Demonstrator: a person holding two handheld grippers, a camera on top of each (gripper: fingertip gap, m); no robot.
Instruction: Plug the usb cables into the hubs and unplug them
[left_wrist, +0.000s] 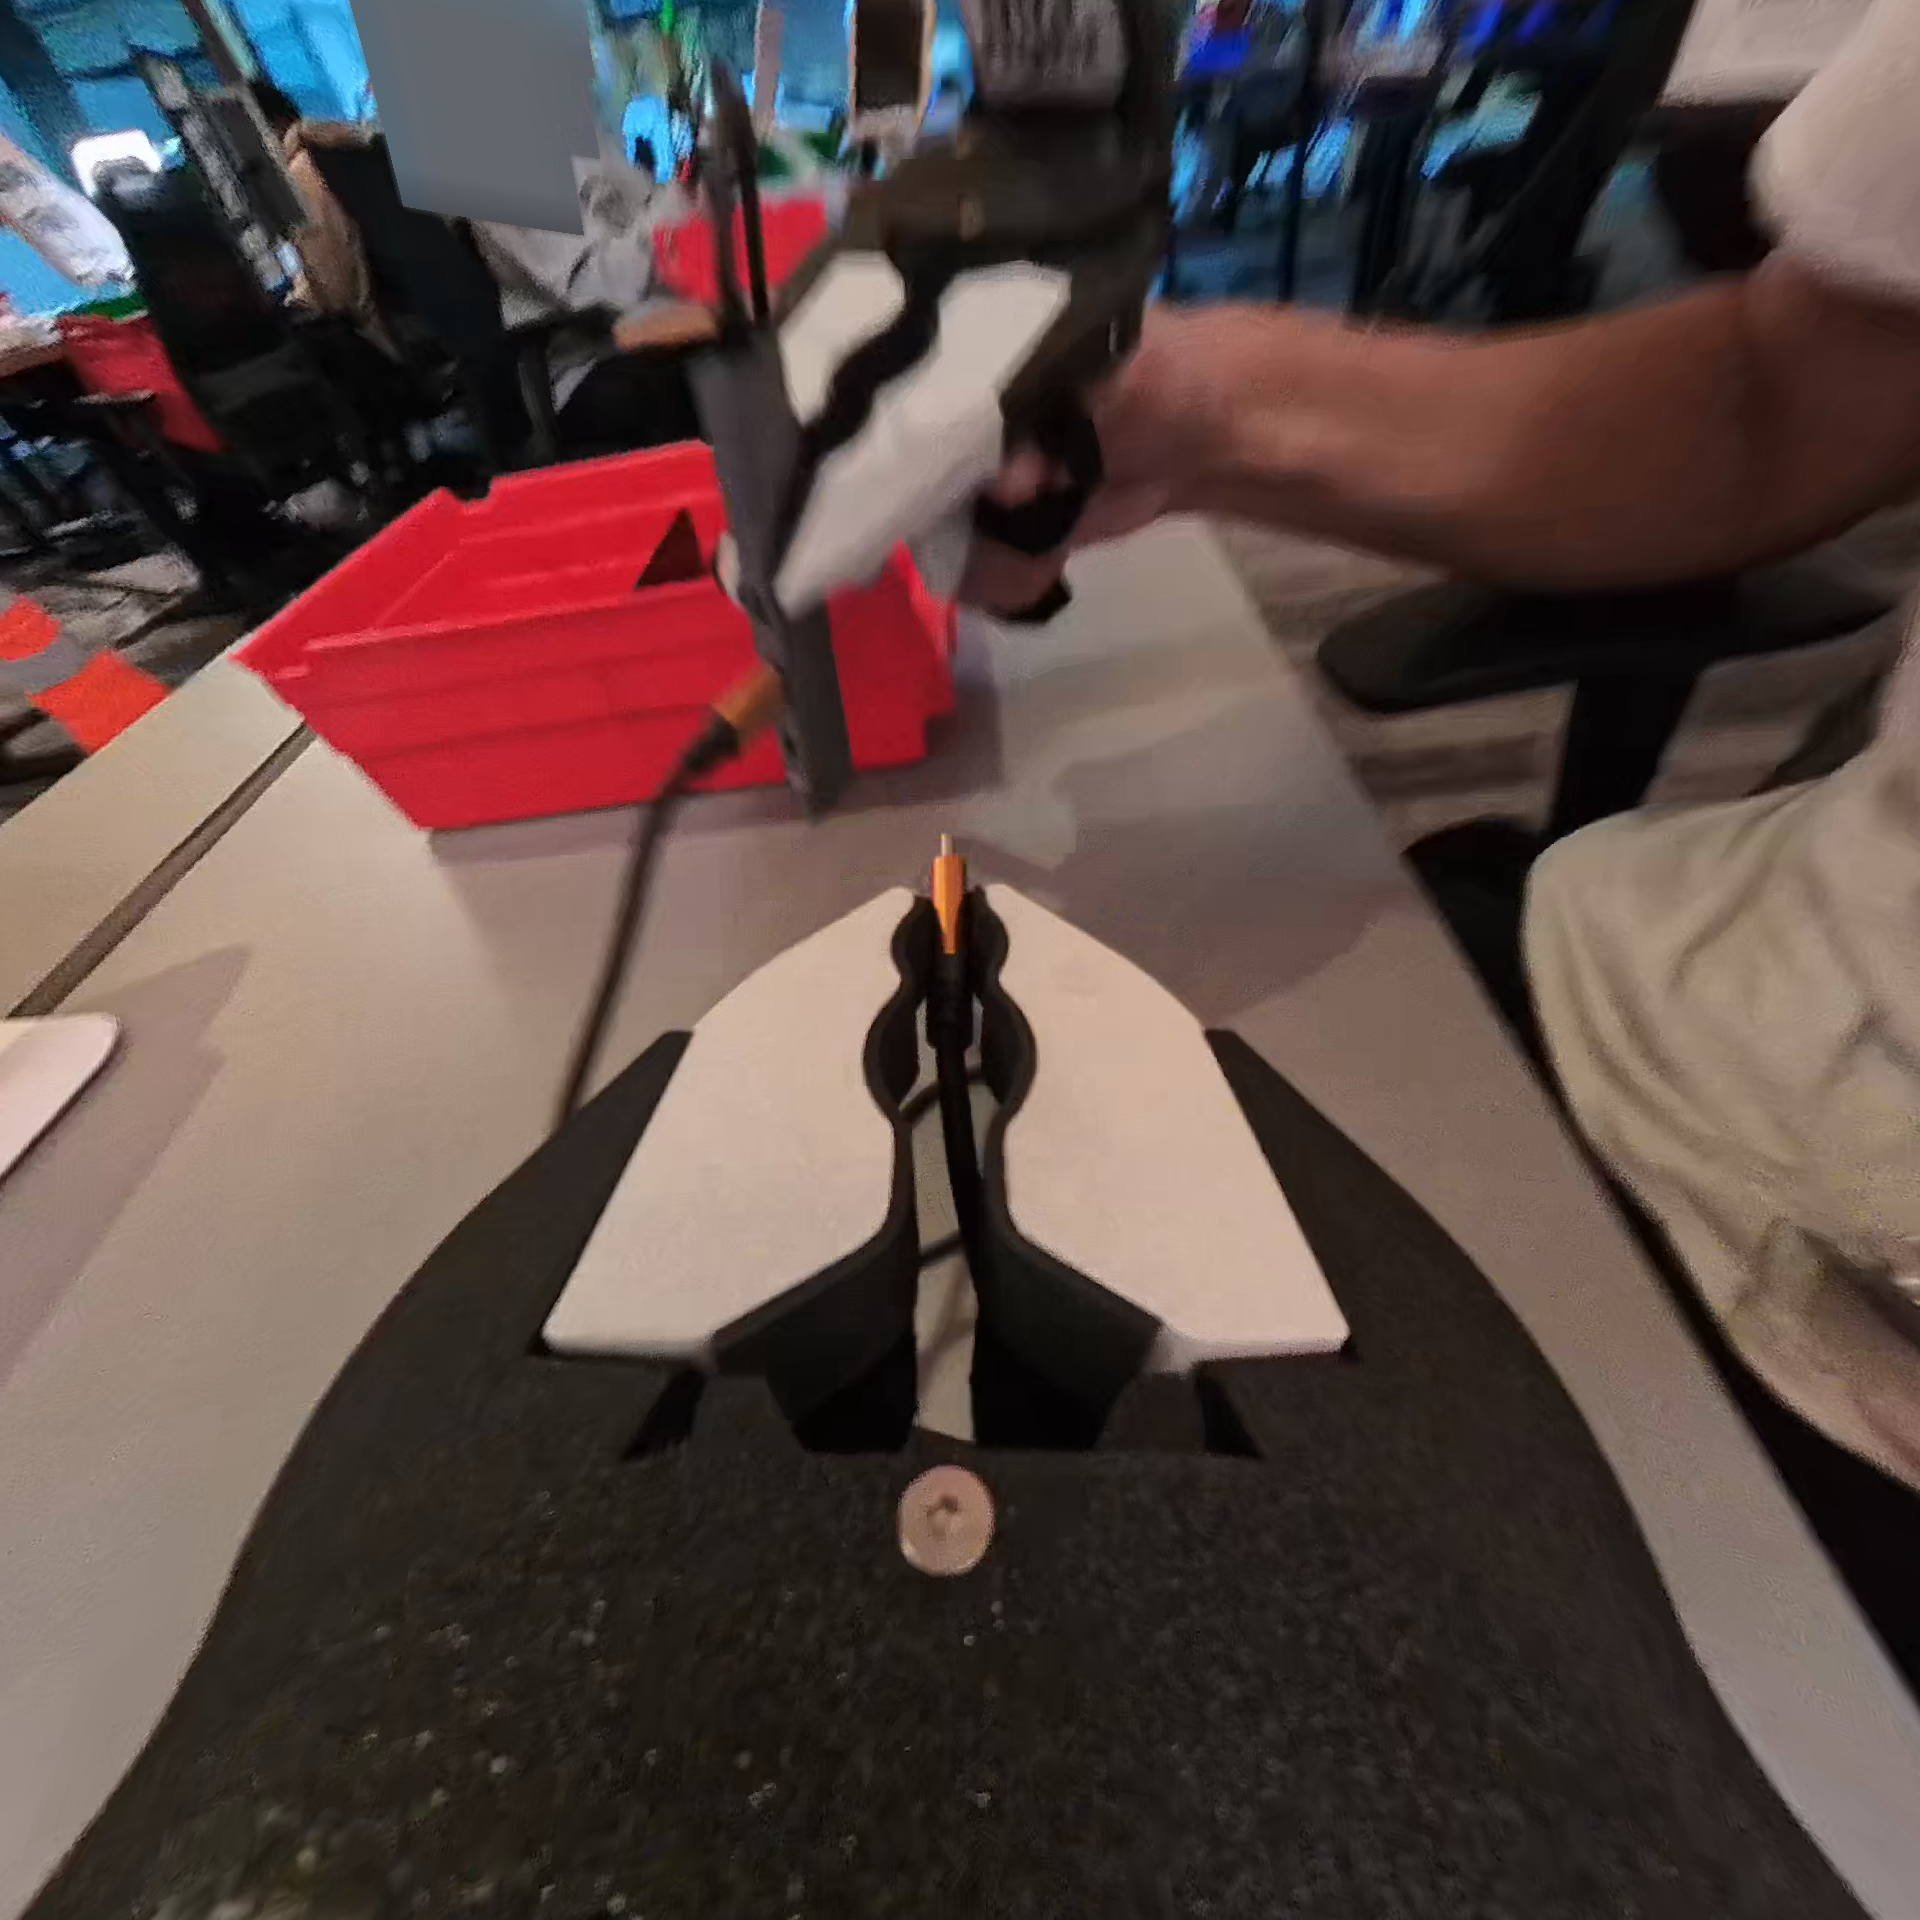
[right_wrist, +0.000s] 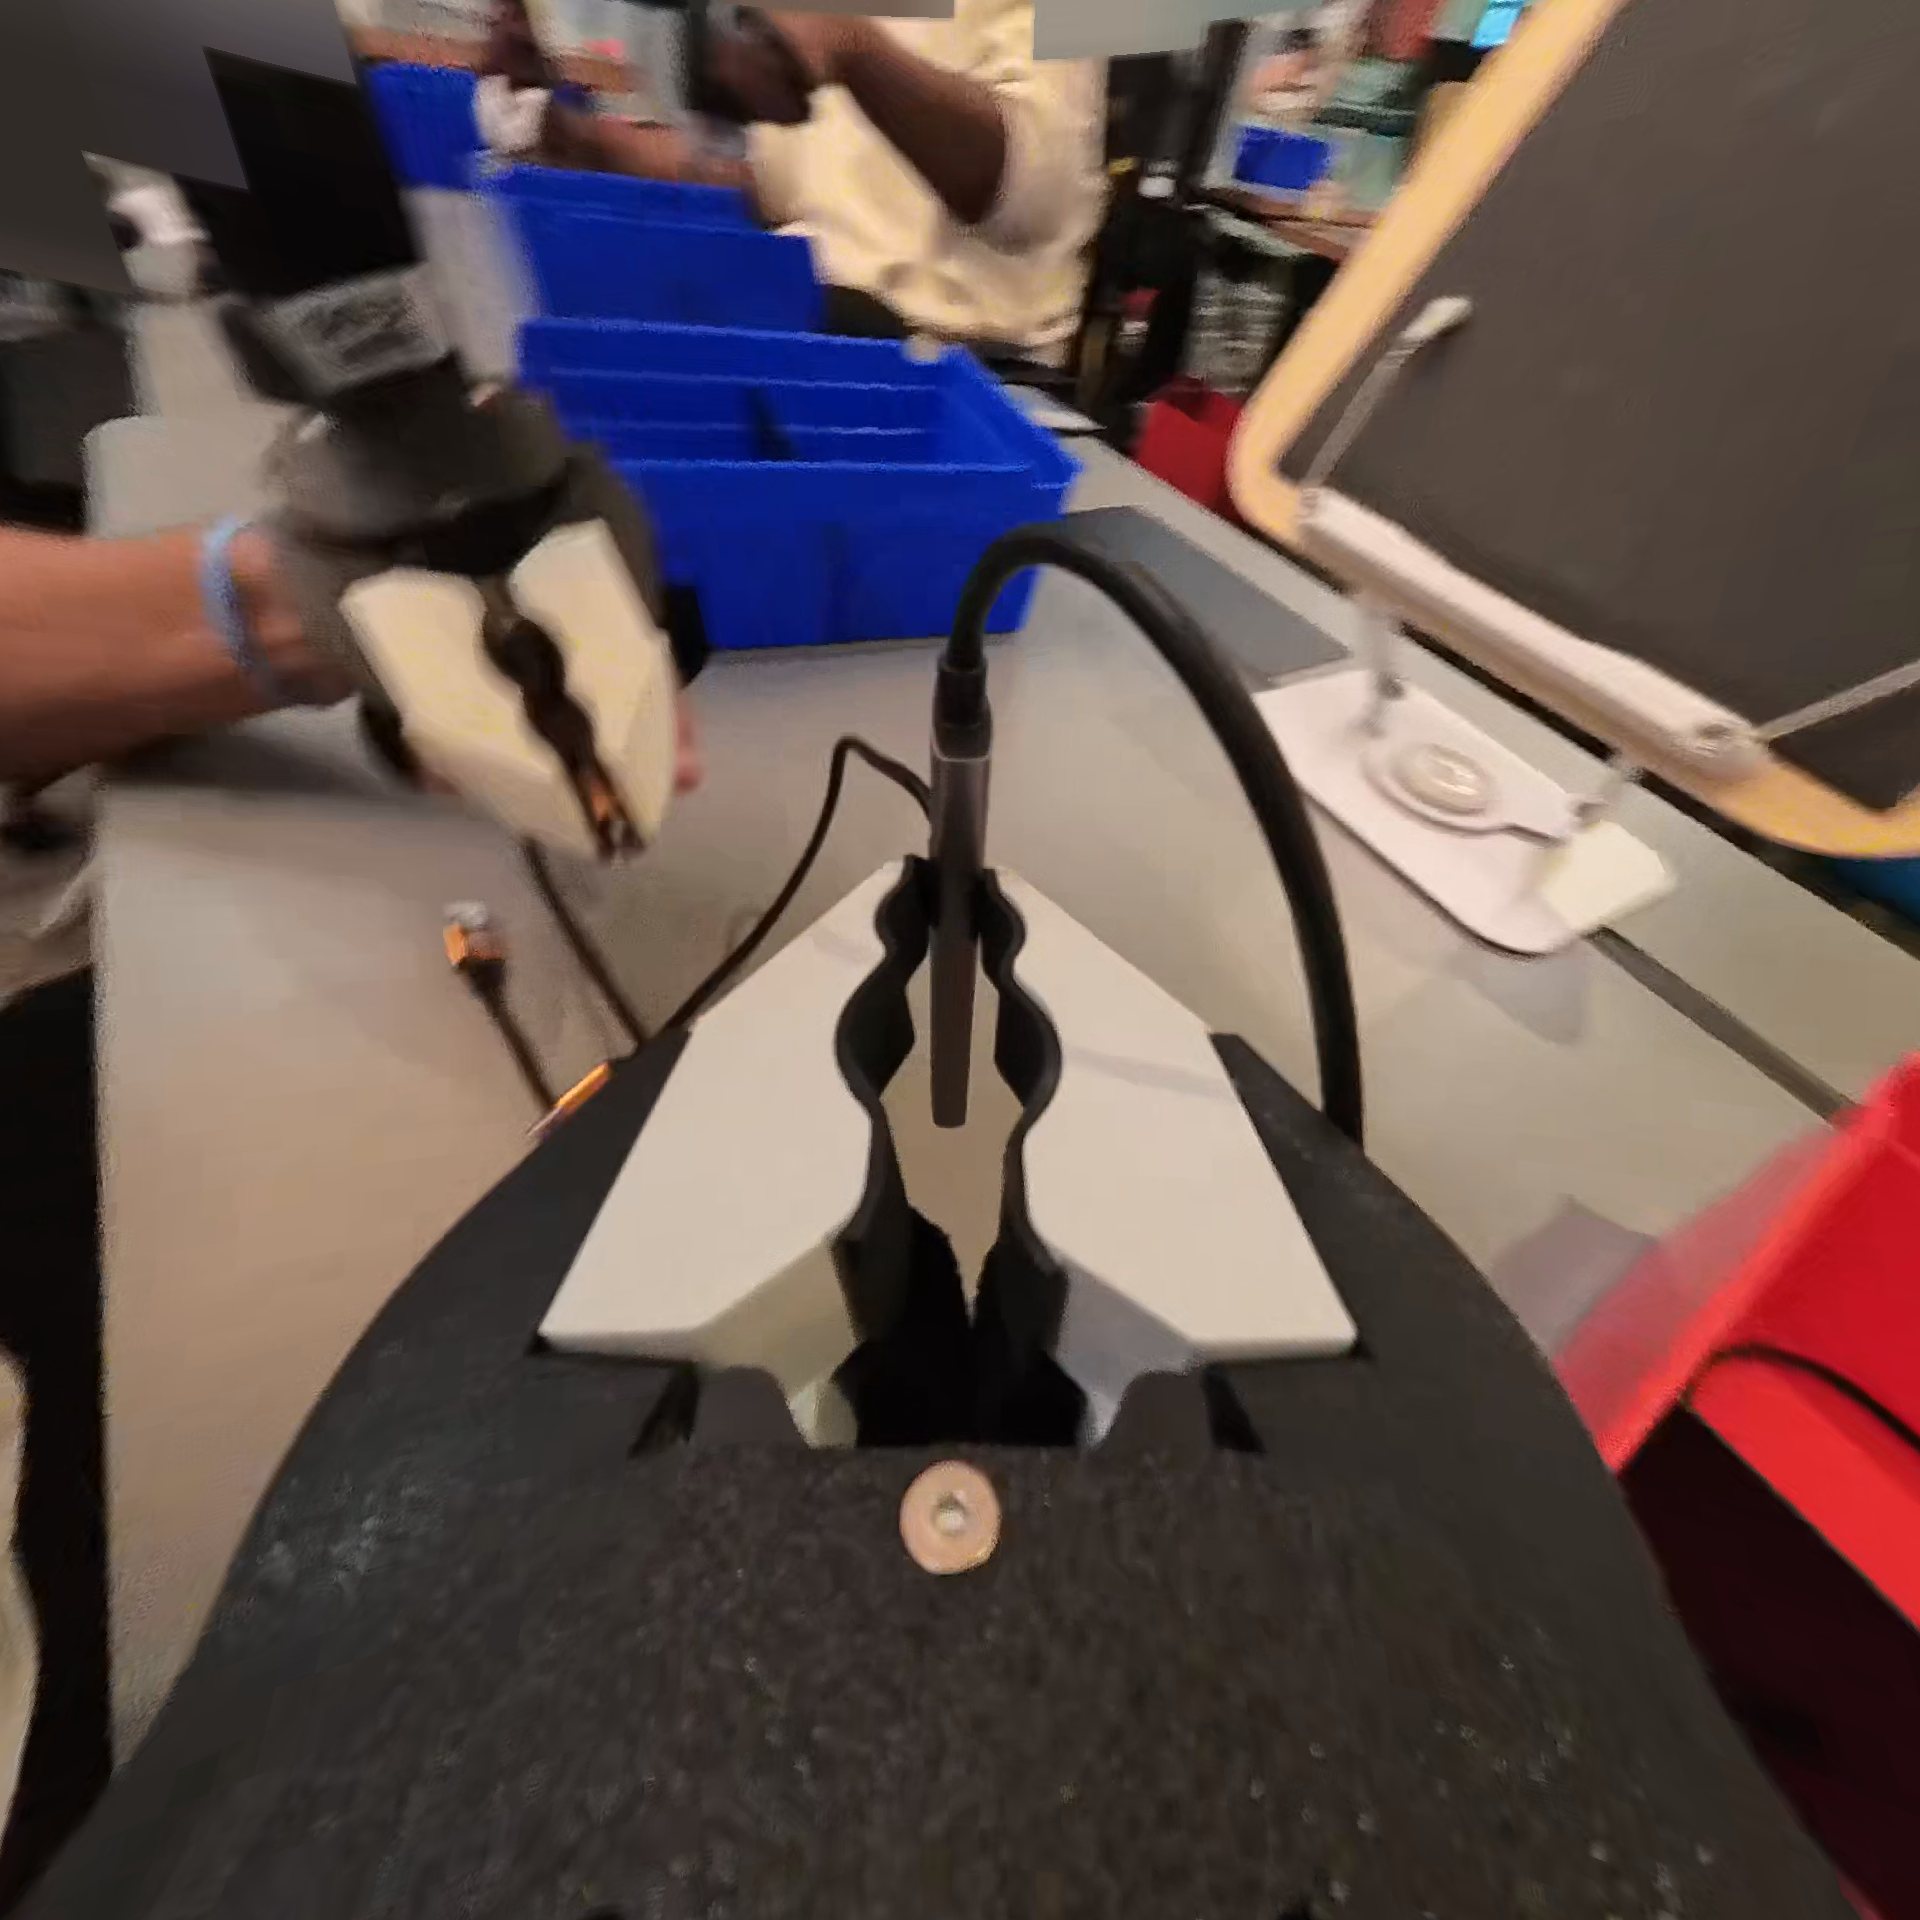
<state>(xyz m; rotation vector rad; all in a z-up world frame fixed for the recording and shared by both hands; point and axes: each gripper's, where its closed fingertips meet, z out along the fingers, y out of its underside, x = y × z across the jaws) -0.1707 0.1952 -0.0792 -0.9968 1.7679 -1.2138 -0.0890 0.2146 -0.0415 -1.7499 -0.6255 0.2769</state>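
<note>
your left tool (left_wrist: 948, 914) pinches orange plug (left_wrist: 948, 902), tip pointing far | right tool (right_wrist: 951, 894) clamps grey hub (right_wrist: 954, 935) edge-on, port side facing plug | red bin (left_wrist: 540, 665) far

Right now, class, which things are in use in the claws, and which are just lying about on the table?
In use:
left claw, shut on the orange-tipped cable
right claw, shut on the slim grey device

Lying about:
red bin
blue bin
loose orange connector
white stand base
</note>
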